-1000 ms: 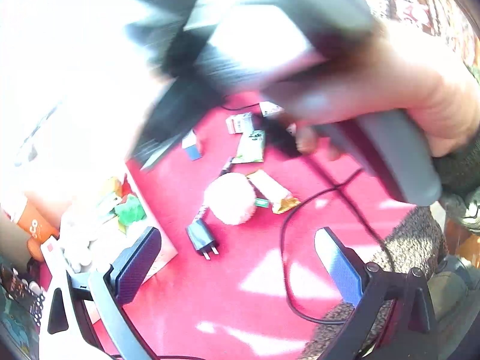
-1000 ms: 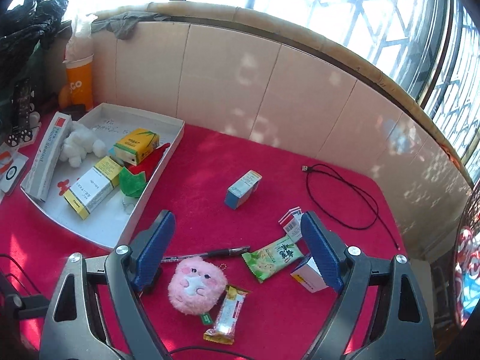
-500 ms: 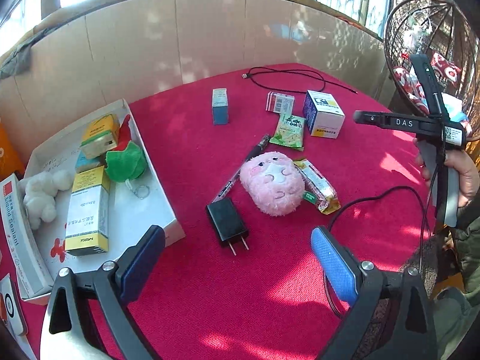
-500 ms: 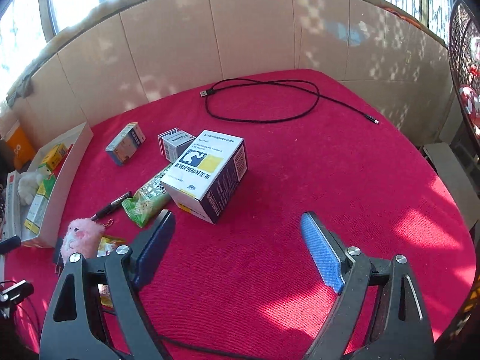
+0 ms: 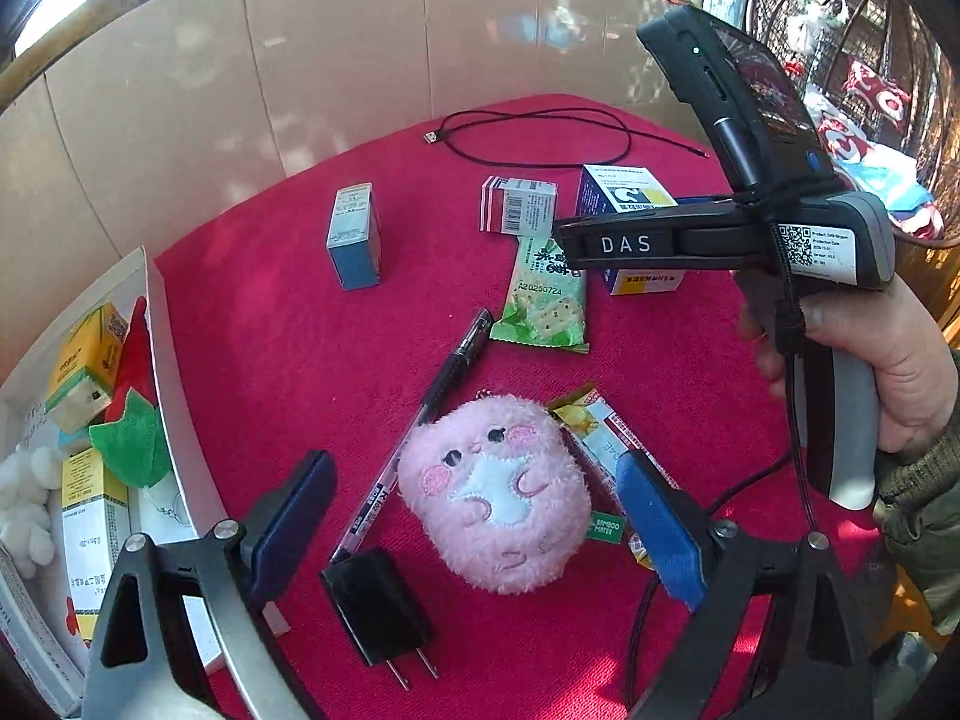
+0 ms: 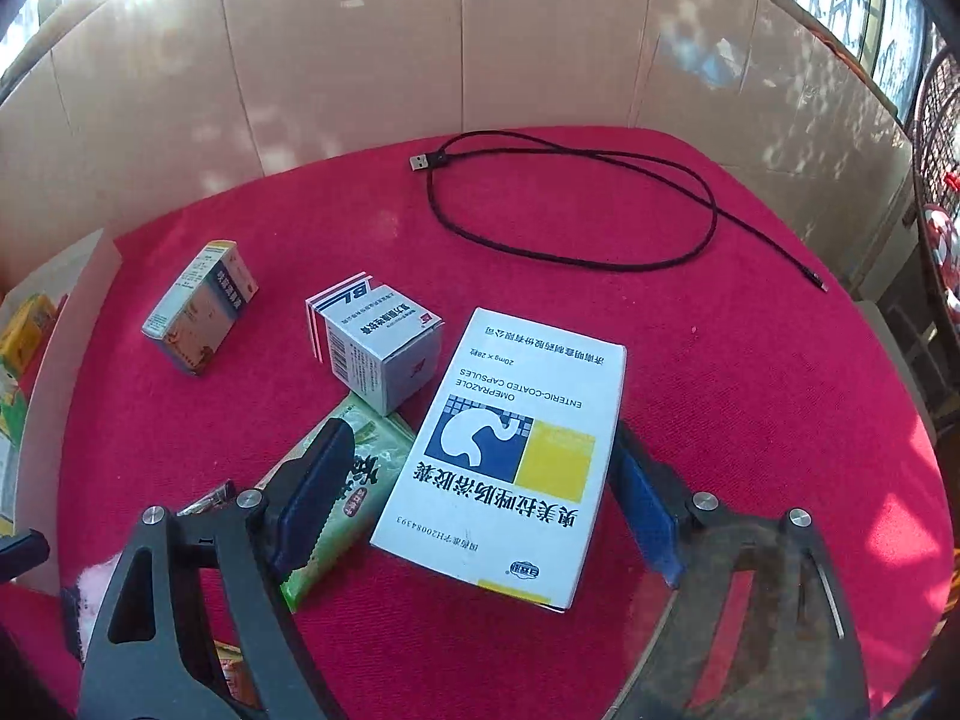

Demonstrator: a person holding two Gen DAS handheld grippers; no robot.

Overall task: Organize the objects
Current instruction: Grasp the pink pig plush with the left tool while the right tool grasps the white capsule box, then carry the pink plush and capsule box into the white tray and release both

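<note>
My left gripper (image 5: 474, 522) is open, its fingers on either side of a pink plush toy (image 5: 498, 492) on the red table. A black pen (image 5: 420, 420) and a black charger plug (image 5: 375, 612) lie beside it. My right gripper (image 6: 480, 510) is open around a white, blue and yellow medicine box (image 6: 510, 456); its jaws stand apart from the box sides. In the left wrist view the right gripper body (image 5: 720, 240) hovers over that box (image 5: 630, 198). A green snack packet (image 6: 342, 510) lies under the right gripper's left finger.
A white tray (image 5: 174, 420) at the left holds boxes, a green and red toy and a white plush. Two small boxes (image 6: 201, 306) (image 6: 378, 342), a snack bar (image 5: 600, 438) and a black USB cable (image 6: 570, 198) lie on the red cloth. A tan wall rings the table.
Both grippers moved forward and down: the left now straddles the pink plush, the right now straddles the medicine box. Both stay open.
</note>
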